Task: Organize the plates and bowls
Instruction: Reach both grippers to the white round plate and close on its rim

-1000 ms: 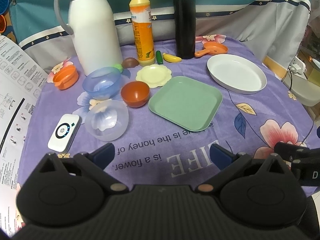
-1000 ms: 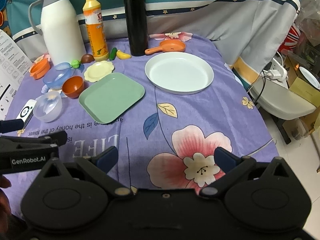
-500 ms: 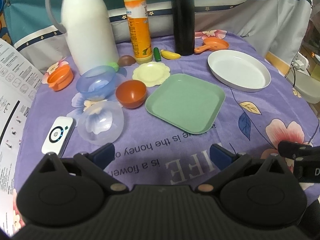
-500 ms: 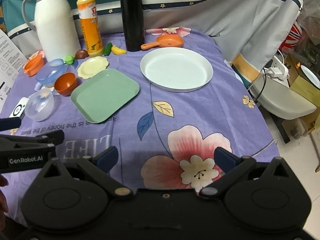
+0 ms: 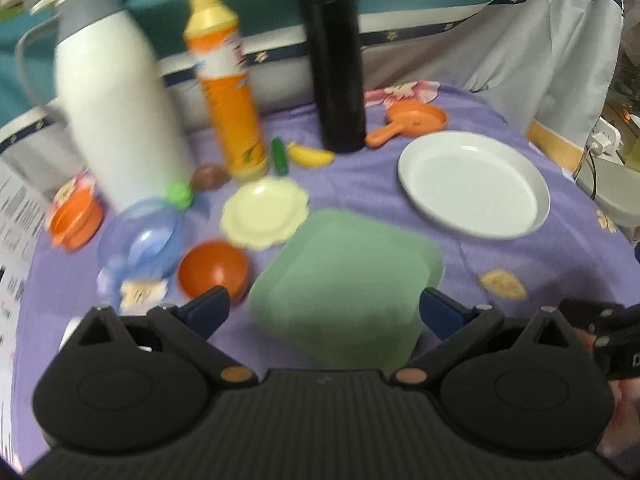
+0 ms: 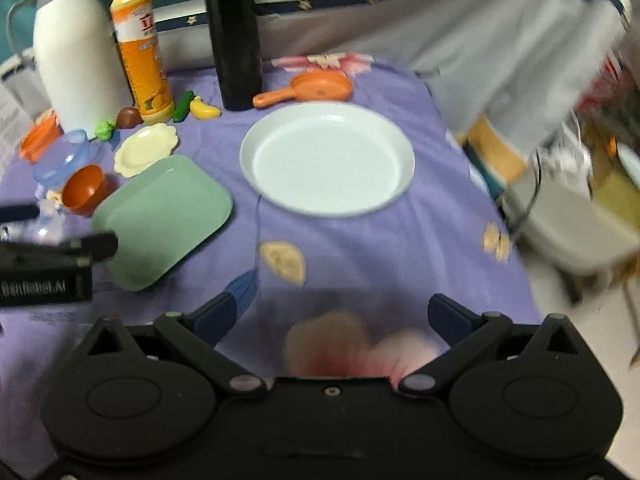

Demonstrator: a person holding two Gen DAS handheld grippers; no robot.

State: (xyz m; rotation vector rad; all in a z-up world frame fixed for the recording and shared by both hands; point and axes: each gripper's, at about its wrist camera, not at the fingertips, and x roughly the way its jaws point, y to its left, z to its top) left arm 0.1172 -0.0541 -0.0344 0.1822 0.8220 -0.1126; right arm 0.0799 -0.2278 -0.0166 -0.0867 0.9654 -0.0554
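The left gripper [image 5: 322, 312] is held wide open above the near part of the table, and nothing is gripped; the near corner of the green square plate [image 5: 344, 280] is seen between its fingertips, though contact cannot be judged through the blur. The right gripper [image 6: 340, 316] is likewise spread wide and empty, above the flowered purple tablecloth [image 6: 432, 240] at the near edge.

The green square plate lies toward the middle of the table. The white round plate [image 6: 328, 160] is set toward the right edge, apart from the green one. A small cream scalloped plate [image 5: 264, 214] lies just behind the green plate, toward the far edge. An orange-red bowl [image 5: 214, 270] stands just left of the green plate, and a blue translucent bowl [image 5: 140, 234] is seen beside it, nearer the left edge.

Along the far edge are stood a white thermos jug [image 6: 76, 52], an orange detergent bottle [image 6: 140, 48] and a black flask [image 6: 234, 32], with an orange toy pan [image 6: 316, 86] lying behind the white plate.
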